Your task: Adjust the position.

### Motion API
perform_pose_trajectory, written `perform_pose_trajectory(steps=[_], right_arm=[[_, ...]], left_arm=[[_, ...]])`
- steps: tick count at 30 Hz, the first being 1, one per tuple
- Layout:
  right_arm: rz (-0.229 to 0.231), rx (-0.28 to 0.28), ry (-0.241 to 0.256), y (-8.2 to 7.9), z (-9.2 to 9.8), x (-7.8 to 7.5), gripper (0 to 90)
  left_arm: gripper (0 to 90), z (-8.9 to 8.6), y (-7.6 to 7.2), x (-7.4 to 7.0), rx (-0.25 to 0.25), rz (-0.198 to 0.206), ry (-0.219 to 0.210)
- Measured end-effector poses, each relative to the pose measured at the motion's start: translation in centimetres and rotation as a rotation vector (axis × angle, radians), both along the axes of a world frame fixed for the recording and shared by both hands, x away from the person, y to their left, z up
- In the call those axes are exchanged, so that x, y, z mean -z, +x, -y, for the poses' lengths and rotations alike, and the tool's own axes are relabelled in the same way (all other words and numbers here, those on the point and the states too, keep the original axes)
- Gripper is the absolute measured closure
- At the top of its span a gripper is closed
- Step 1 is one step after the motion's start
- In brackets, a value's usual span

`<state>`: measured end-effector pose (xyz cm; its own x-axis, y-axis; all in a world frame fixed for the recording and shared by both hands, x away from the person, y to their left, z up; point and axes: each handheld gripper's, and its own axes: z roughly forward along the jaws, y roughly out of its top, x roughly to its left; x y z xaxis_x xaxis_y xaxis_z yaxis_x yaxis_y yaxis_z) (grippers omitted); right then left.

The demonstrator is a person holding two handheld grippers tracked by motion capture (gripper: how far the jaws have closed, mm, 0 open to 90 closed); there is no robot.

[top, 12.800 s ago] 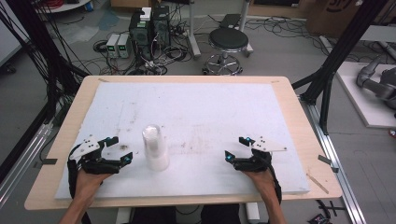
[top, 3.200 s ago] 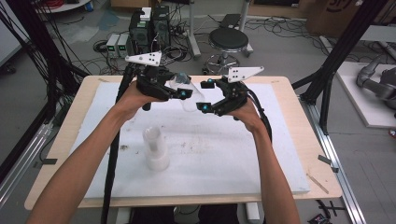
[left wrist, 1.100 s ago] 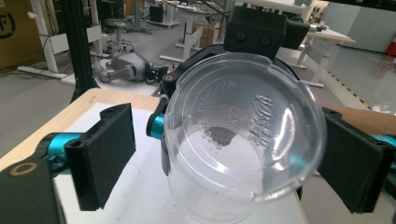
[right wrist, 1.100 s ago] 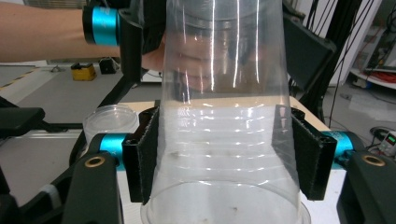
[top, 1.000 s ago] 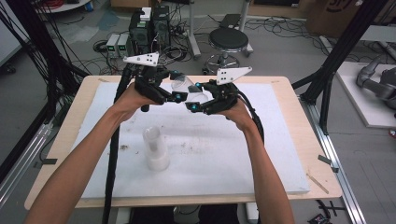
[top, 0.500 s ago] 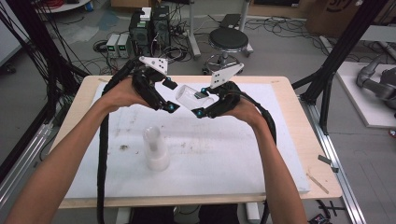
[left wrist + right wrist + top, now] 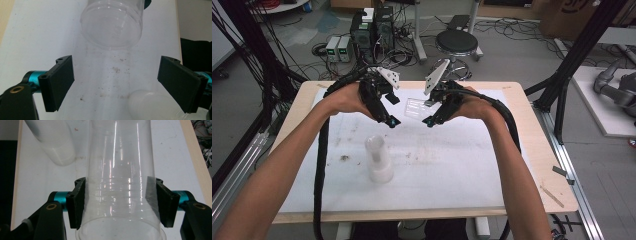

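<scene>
The tabletop (image 7: pixel 532 165) is a pale wooden board with a white, lightly stained sheet (image 7: pixel 452 170) covering most of it. Beyond its far edge, on the floor, stand a round black stool (image 7: pixel 457 42) and some electronic boxes (image 7: pixel 372 25) among cables.

On the sheet, toward the person's left, a stack of frosted plastic cups (image 7: pixel 378 159) stands upside down. It also shows blurred at the lower edge of the left gripper view (image 7: pixel 150 105) and at the upper left of the right gripper view (image 7: pixel 53 141).

Both forearms reach over the far half of the sheet, and the two tools face each other there.

The right hand-held gripper (image 7: pixel 433 116) pinches a single clear plastic cup (image 7: pixel 414 106), held up off the sheet between the two tools. In the right gripper view the black pads press against both sides of the cup's ribbed wall (image 7: pixel 120 185), near its rim.

The left hand-held gripper (image 7: pixel 388 119) is spread wide and holds nothing. In the left gripper view its jaws stand well apart, with the clear cup's closed base (image 7: pixel 112 23) ahead of them, not touching either pad.
</scene>
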<state>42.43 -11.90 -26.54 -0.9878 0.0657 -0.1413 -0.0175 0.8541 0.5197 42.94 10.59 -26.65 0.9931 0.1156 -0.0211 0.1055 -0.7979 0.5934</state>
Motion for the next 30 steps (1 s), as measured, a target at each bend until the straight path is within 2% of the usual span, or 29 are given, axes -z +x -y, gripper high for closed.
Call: perform_pose_trajectory(steps=[3, 9, 12, 15, 16, 17, 19, 21, 27, 30], right_arm=[[-0.004, 0.003, -0.022, -0.1, -0.3, -0.3, 35.9], [0.000, -0.009, -0.018, -0.1, -0.4, -0.5, 36.0], [-0.003, -0.010, -0.028, -0.1, -0.4, -0.5, 36.0], [-0.008, -0.011, -0.033, -0.1, -0.6, -0.4, 36.0], [-0.007, -0.011, -0.032, -0.1, -0.6, -0.3, 36.0], [-0.006, -0.012, -0.030, -0.1, -0.6, -0.3, 36.0], [-0.008, -0.015, -0.031, -0.1, -0.7, -0.2, 36.0], [-0.007, -0.017, -0.031, -0.1, -0.8, -0.1, 36.0], [-0.015, -0.027, -0.028, -0.1, -1.1, 0.2, 36.1], [-0.017, -0.041, -0.015, -0.1, -1.2, 0.4, 36.2]], left_arm=[[13.7, 0.1, 0.1, -0.3, -0.002, 0.004, -0.007], [15.4, 0.6, 0.0, -0.6, 0.019, 0.019, -0.002], [17.4, 1.1, 0.0, -0.5, 0.039, 0.024, 0.025], [18.4, 1.6, 0.0, -0.4, 0.053, 0.031, 0.029], [19.1, 1.7, 0.0, -0.5, 0.057, 0.031, 0.027], [19.2, 1.8, -0.1, -0.4, 0.043, 0.020, 0.007], [20.0, 1.9, 0.1, -0.6, 0.057, 0.035, 0.018], [21.9, 2.0, 0.0, -0.5, 0.054, 0.029, 0.004], [25.7, 2.4, 0.2, -0.2, 0.092, 0.029, 0.031], [27.8, 2.6, 0.2, -0.2, 0.095, 0.020, 0.018]])
